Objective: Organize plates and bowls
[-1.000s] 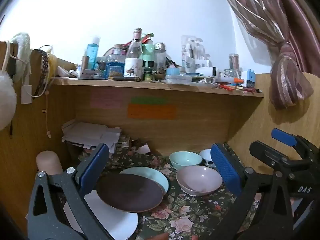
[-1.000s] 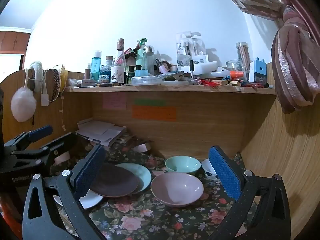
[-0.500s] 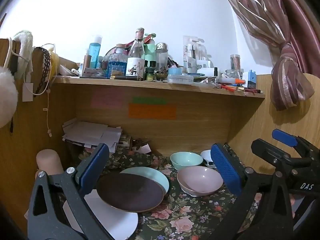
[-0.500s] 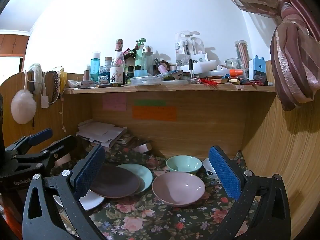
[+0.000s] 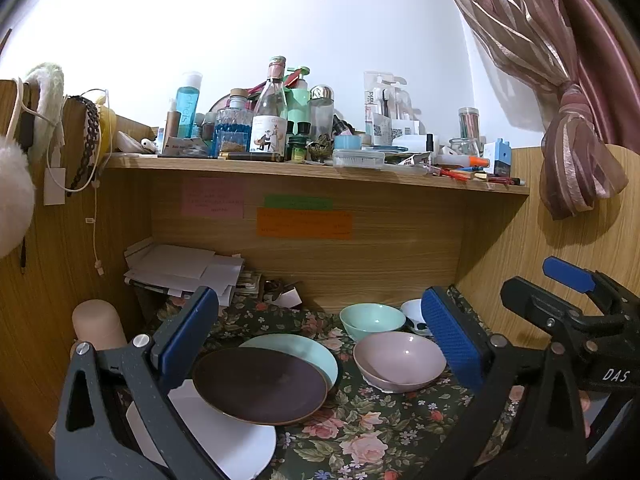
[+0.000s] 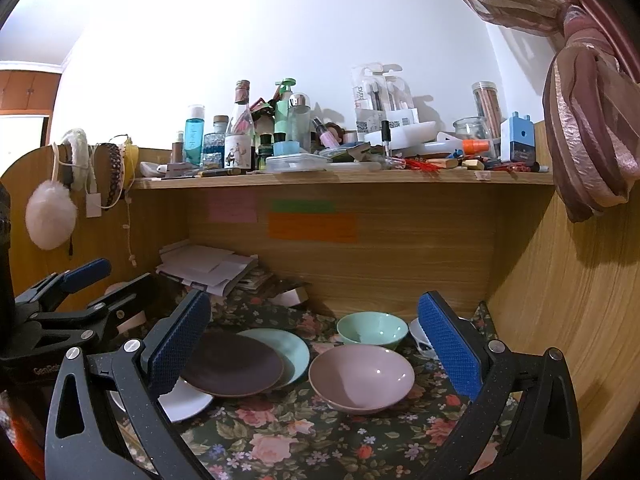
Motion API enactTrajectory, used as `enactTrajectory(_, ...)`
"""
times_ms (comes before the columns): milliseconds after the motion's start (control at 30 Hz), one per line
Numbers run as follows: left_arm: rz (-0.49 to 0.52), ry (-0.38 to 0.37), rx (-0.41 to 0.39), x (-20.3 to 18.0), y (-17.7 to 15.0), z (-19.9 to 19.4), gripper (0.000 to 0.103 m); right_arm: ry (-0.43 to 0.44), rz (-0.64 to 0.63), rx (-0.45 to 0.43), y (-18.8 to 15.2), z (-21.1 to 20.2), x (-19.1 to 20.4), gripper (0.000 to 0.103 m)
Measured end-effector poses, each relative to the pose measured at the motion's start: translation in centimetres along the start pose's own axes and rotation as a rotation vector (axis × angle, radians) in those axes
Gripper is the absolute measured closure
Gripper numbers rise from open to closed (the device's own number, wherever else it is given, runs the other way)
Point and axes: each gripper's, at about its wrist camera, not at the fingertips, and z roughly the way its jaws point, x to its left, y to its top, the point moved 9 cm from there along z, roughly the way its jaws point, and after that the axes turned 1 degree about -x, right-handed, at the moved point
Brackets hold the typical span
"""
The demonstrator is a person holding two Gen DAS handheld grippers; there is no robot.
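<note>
On the floral cloth a dark brown plate (image 5: 260, 386) (image 6: 232, 364) overlaps a pale teal plate (image 5: 316, 354) (image 6: 290, 346) and a white plate (image 5: 224, 436) (image 6: 186, 400). To their right sit a pink bowl (image 5: 400, 360) (image 6: 362, 376), a mint green bowl (image 5: 372, 320) (image 6: 372, 330) behind it, and a small white bowl (image 5: 414, 312) (image 6: 420, 340) partly hidden by a finger. My left gripper (image 5: 320, 344) hovers open above the plates. My right gripper (image 6: 314, 344) is open too, over the pink bowl, holding nothing.
A cluttered shelf (image 6: 344, 176) of bottles and jars runs overhead. A stack of papers (image 5: 184, 272) lies at the back left and a beige cylinder (image 5: 98, 324) stands by the left wall. Wooden walls close both sides; a tied curtain (image 6: 588, 140) hangs right.
Both views have shifted slightly, as both grippers drifted a little. The dishes have not moved and both grippers stay open.
</note>
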Motion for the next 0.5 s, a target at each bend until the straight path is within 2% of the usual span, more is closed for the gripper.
enactTrajectory(500, 0.0, 0.0, 0.004, 0.03, -0.01, 0.06, 0.0, 0.01, 0.01, 0.012, -0.13, 0.3, 0.06, 0.0)
